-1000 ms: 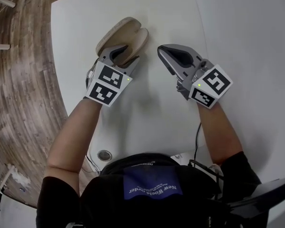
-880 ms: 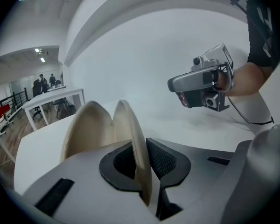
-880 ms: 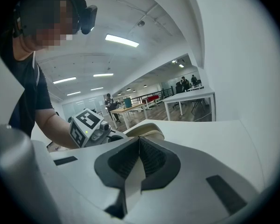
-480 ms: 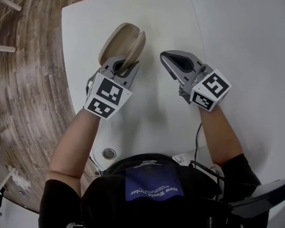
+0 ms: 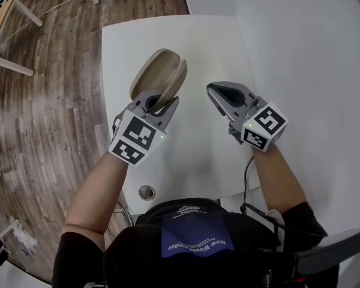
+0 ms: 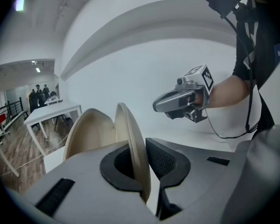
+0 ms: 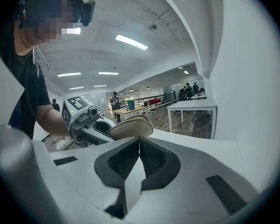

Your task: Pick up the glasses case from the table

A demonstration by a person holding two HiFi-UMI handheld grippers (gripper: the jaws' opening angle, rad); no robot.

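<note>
The beige glasses case [image 5: 159, 77] hangs half open like a clamshell above the white table [image 5: 198, 41]. My left gripper [image 5: 160, 104] is shut on the edge of one shell, its jaws having closed on it within the last second. In the left gripper view the zipped rim of the case [image 6: 130, 143] sits between the jaws of the left gripper [image 6: 143, 168]. My right gripper [image 5: 213, 92] is shut and empty, held level to the right of the case, apart from it. The right gripper view shows the right gripper [image 7: 139, 143] closed, with the case [image 7: 130, 126] and the left gripper [image 7: 99, 130] beyond it.
A wooden floor [image 5: 42, 113] lies left of the table and a white wall [image 5: 312, 53] rises on the right. A round cable hole [image 5: 146, 192] sits near the table's front edge. A thin cable [image 5: 247, 176] runs by the right forearm. Other tables [image 7: 196, 107] and people stand far off.
The left jaws have closed on the case and lifted it off the table. Both grippers have risen, and the right one stays shut and empty.
</note>
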